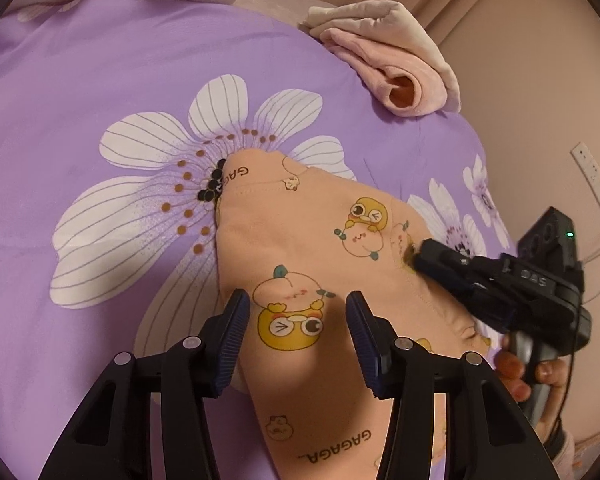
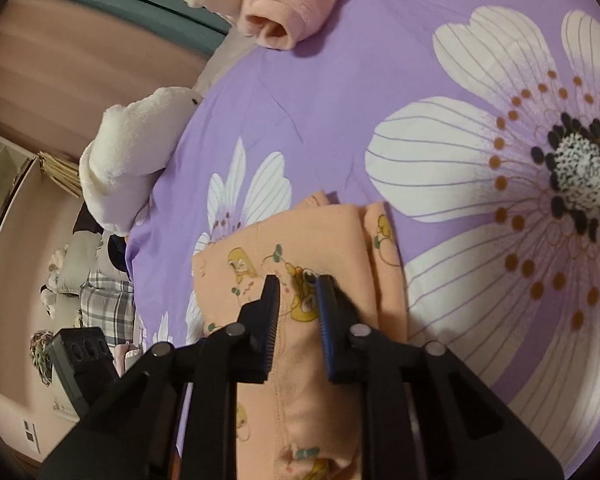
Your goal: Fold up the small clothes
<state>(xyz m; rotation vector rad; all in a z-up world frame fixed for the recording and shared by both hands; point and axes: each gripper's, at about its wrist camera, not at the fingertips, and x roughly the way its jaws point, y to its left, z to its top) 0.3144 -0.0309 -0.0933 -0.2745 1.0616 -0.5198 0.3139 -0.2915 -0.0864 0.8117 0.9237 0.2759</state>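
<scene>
the peach garment [image 1: 300,240] with cartoon prints lay on the purple flowered bed cover [image 1: 80,100], spread out ahead of and beneath the left gripper [image 1: 298,338]. that gripper's jaws stood apart over the cloth, one on each side of a yellow cartoon figure, and the pads did not press on the fabric. to its right the right gripper [image 1: 416,258] reached in from the side, its tip at the garment's right edge, with a hand [image 1: 540,372] around its handle.

from the right wrist view, the right gripper [image 2: 298,280] had its jaws drawn near together over a raised strip of the peach garment [image 2: 320,240], which ran between the pads and back under the gripper; i could not tell whether the pads actually pinched it. the garment's folded end lay just ahead of its tips. well beyond, at the far edge of the bed, sat a folded pink garment [image 2: 276,8]. a white plush toy [image 2: 132,152] rested off to the left of this gripper.
</scene>
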